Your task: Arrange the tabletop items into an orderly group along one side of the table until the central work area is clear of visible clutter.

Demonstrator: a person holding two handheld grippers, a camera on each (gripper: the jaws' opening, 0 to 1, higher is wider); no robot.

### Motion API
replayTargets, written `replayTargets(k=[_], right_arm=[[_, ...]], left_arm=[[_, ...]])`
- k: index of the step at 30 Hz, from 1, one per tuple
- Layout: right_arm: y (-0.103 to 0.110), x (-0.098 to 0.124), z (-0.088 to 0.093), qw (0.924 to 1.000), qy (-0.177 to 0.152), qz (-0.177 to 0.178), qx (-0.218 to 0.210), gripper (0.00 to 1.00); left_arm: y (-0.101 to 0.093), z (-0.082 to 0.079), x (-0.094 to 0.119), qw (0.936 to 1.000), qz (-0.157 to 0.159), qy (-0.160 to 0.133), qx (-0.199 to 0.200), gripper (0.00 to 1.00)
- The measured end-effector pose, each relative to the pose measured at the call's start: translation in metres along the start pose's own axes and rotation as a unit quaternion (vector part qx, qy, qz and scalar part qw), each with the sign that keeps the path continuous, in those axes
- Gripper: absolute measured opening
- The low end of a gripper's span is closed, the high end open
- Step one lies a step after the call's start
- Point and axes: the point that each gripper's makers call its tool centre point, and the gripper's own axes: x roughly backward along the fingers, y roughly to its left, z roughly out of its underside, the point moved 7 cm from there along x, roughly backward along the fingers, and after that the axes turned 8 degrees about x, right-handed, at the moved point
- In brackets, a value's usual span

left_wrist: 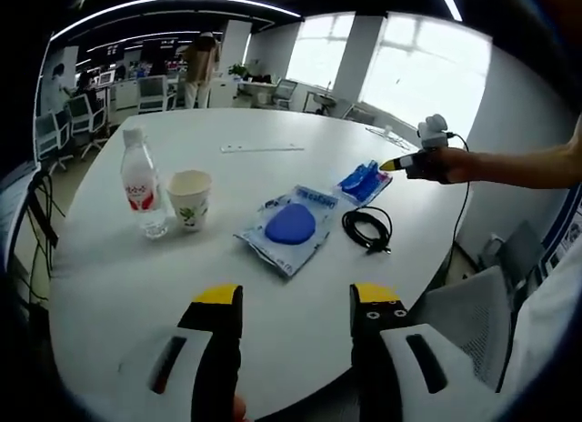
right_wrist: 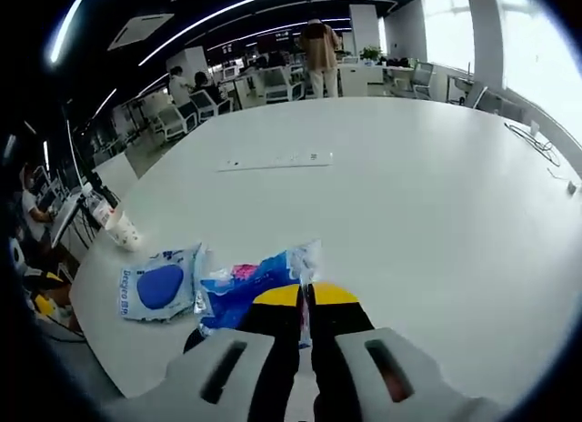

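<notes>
My left gripper (left_wrist: 296,299) hangs open above the near edge of the round white table (left_wrist: 273,331). Ahead of it lie a clear pouch with a blue round pad (left_wrist: 291,226), a coiled black cable (left_wrist: 368,229), and a small blue packet (left_wrist: 366,181). At the left stand a water bottle (left_wrist: 138,181) and a paper cup (left_wrist: 189,199). My right gripper (left_wrist: 393,165) comes in from the right, held by a hand, at the packet's corner. In the right gripper view its jaws (right_wrist: 306,299) are pressed together on the edge of the small blue packet (right_wrist: 255,278), with the pouch (right_wrist: 159,286) to the left.
A long clear strip (left_wrist: 262,148) lies flat toward the table's far side (right_wrist: 273,161). The paper cup (right_wrist: 123,229) stands near the table's left rim. Thin cables (right_wrist: 536,135) trail over the far right edge. Office chairs and desks ring the table, and a person stands far back.
</notes>
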Motion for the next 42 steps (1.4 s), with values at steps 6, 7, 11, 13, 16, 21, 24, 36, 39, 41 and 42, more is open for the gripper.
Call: replayTargets(k=[6, 7, 11, 13, 16, 21, 24, 36, 39, 41, 42], right_arm=[[-0.003, -0.003, -0.004, 1.0, 0.0, 0.001, -0.001, 0.0], [-0.004, -0.005, -0.004, 1.0, 0.001, 0.001, 0.001, 0.0], [-0.006, -0.011, -0.004, 1.0, 0.004, 0.0, -0.001, 0.0], [-0.006, -0.014, -0.004, 1.0, 0.006, 0.0, -0.001, 0.0], [-0.007, -0.019, -0.004, 1.0, 0.009, -0.001, 0.0, 0.0], [-0.008, -0.026, -0.005, 0.9999, 0.012, -0.002, 0.002, 0.0], [-0.01, -0.03, -0.005, 0.9999, 0.014, -0.001, 0.0, 0.0], [-0.014, -0.044, 0.002, 0.9997, 0.024, -0.001, -0.007, 0.0], [-0.016, -0.047, 0.004, 0.9996, 0.027, -0.001, -0.008, 0.0], [-0.018, -0.048, 0.006, 0.9995, 0.029, 0.0, -0.008, 0.01], [-0.018, -0.049, 0.006, 0.9995, 0.03, 0.0, -0.008, 0.01]], left_arm=[[0.002, 0.001, 0.002, 1.0, -0.005, -0.001, 0.003, 0.47], [0.002, 0.001, 0.002, 1.0, -0.005, -0.001, 0.004, 0.47], [0.003, 0.002, 0.003, 0.9999, -0.009, -0.001, 0.007, 0.47], [0.004, 0.002, 0.003, 0.9999, -0.011, 0.0, 0.008, 0.47], [0.006, 0.002, 0.005, 0.9998, -0.015, -0.001, 0.01, 0.47], [0.008, 0.003, 0.006, 0.9997, -0.021, 0.001, 0.013, 0.47], [0.009, 0.003, 0.006, 0.9996, -0.024, 0.002, 0.016, 0.47], [0.01, 0.005, 0.006, 0.9992, -0.032, 0.007, 0.021, 0.47], [0.01, 0.005, 0.004, 0.9991, -0.034, 0.01, 0.021, 0.47], [0.009, 0.005, 0.003, 0.9991, -0.035, 0.011, 0.021, 0.47], [0.009, 0.005, 0.003, 0.9991, -0.036, 0.012, 0.021, 0.47]])
